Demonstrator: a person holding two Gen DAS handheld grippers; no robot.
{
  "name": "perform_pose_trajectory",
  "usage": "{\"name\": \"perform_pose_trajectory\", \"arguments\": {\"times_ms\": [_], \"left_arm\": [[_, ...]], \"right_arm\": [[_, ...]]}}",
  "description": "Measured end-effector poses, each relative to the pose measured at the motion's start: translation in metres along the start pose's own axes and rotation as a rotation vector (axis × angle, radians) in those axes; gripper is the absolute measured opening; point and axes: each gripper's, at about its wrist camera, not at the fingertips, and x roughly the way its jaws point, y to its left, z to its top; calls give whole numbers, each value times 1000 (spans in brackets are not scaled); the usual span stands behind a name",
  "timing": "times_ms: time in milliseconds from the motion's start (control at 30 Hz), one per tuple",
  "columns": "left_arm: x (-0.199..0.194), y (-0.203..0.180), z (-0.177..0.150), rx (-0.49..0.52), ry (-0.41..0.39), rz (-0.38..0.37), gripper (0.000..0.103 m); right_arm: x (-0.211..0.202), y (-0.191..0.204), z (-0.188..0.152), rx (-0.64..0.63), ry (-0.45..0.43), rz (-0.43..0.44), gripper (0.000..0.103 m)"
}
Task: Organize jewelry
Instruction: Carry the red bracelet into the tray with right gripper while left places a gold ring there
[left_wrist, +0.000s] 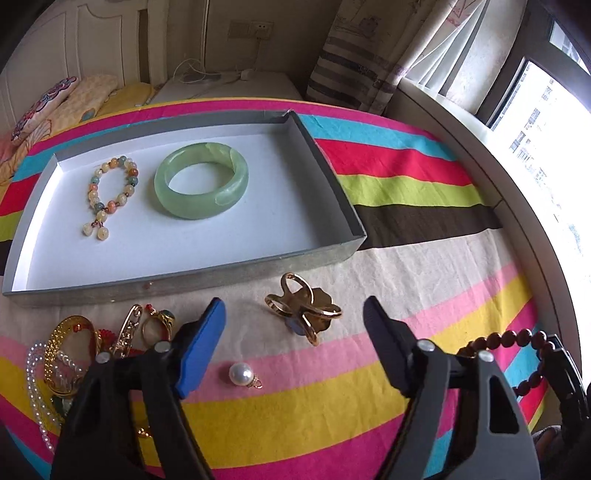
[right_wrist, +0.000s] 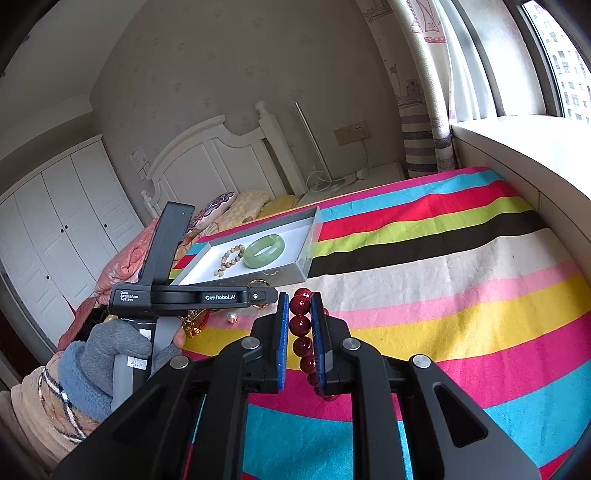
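Note:
A grey tray (left_wrist: 332, 177) with a white floor holds a green jade bangle (left_wrist: 201, 181) and a multicoloured bead bracelet (left_wrist: 110, 192). My left gripper (left_wrist: 295, 306) hangs open just above the striped bedspread, with a gold clip (left_wrist: 304, 310) lying between its fingertips, untouched. A pearl pendant (left_wrist: 240, 373) lies nearer, by the blue left pad (left_wrist: 201, 350). My right gripper (right_wrist: 300, 295) is shut on a dark red bead bracelet (right_wrist: 301, 325), whose beads also show at the right edge of the left wrist view, the red bead bracelet (left_wrist: 517, 338). The tray (right_wrist: 308, 254) and bangle (right_wrist: 264, 251) lie beyond it.
A heap of jewellery (left_wrist: 74, 343) with a gold bangle, pearl strand, ring and pin lies left of my left gripper. A gloved hand (right_wrist: 110, 350) grips the left tool's handle. Pillows (left_wrist: 62, 107) lie behind the tray. A window ledge (left_wrist: 461, 147) runs along the right.

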Motion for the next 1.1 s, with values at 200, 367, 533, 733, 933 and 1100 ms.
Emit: {"name": "perform_pose_trajectory", "arguments": {"times_ms": [200,367,533,733,933,1100], "left_arm": [[-23,-12,-8,79,-114,-13,4],[-47,-17,-7,124,-165,-21,4],[-60,-13,-8,132,-186,-28,4],[-68,1,-7,122,-201,-9,4],[-78,20,2,116,-222,26,4],[-81,41,15,95,-229,58,4]], "right_arm": [[-1,-2,-1,12,2,-9,15],[1,7,1,-14,5,-4,15],[10,21,7,-53,18,-2,15],[30,44,23,-122,28,5,15],[59,68,48,-173,38,28,14],[93,83,68,-198,61,34,14]]}}
